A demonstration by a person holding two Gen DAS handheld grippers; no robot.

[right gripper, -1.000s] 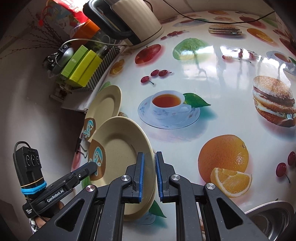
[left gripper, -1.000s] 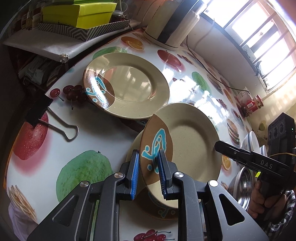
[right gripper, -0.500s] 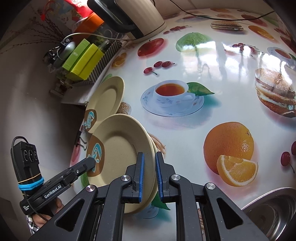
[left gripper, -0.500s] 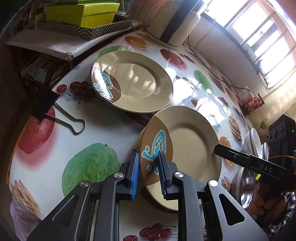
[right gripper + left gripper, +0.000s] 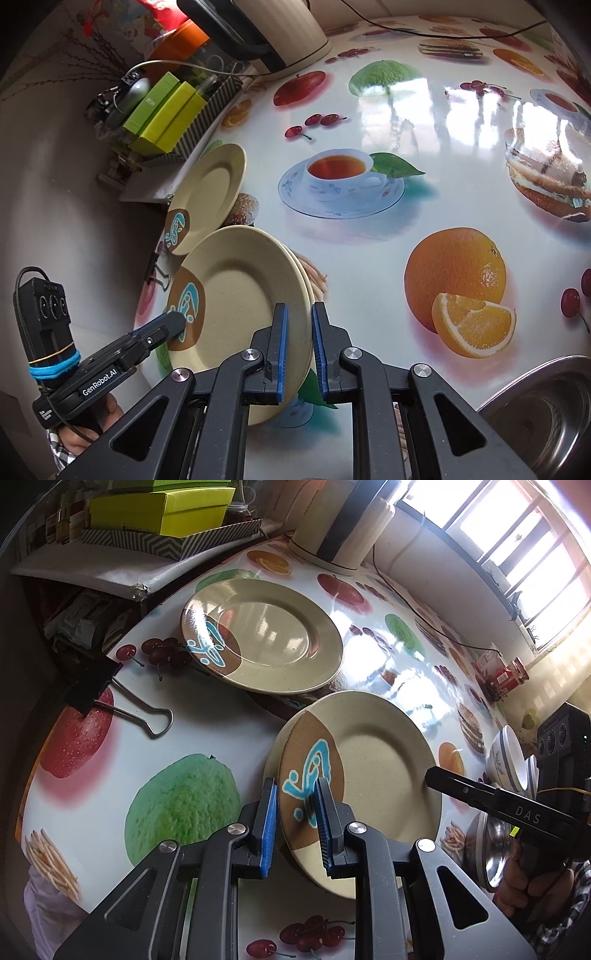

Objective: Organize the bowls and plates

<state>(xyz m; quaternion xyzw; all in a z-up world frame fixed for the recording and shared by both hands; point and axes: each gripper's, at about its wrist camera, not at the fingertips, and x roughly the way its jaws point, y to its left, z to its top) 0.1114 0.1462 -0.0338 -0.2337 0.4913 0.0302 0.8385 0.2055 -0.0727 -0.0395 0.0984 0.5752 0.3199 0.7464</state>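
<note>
A beige plate (image 5: 373,760) with a brown patch and a blue motif is held from both sides. My left gripper (image 5: 295,788) is shut on its patterned rim. My right gripper (image 5: 299,308) is shut on the opposite plain rim (image 5: 295,332). The held plate lies slightly tilted on matching plates (image 5: 314,280) stacked on the table; only their edges show. Another matching plate (image 5: 262,635) lies flat farther back, near the table's left edge. In the left wrist view the right gripper's fingertips (image 5: 432,775) reach in from the right.
The table (image 5: 369,258) has a glossy fruit-print cover. A black binder clip (image 5: 110,698) lies near its left edge. A cream kettle (image 5: 343,524) and yellow-green boxes (image 5: 162,509) stand at the back. White striped bowls (image 5: 506,757) and a steel bowl (image 5: 546,413) sit at the right.
The held plate has come down from a steep tilt to lie nearly flat on the plates under it, covering their pattern. Both grippers keep their hold.
</note>
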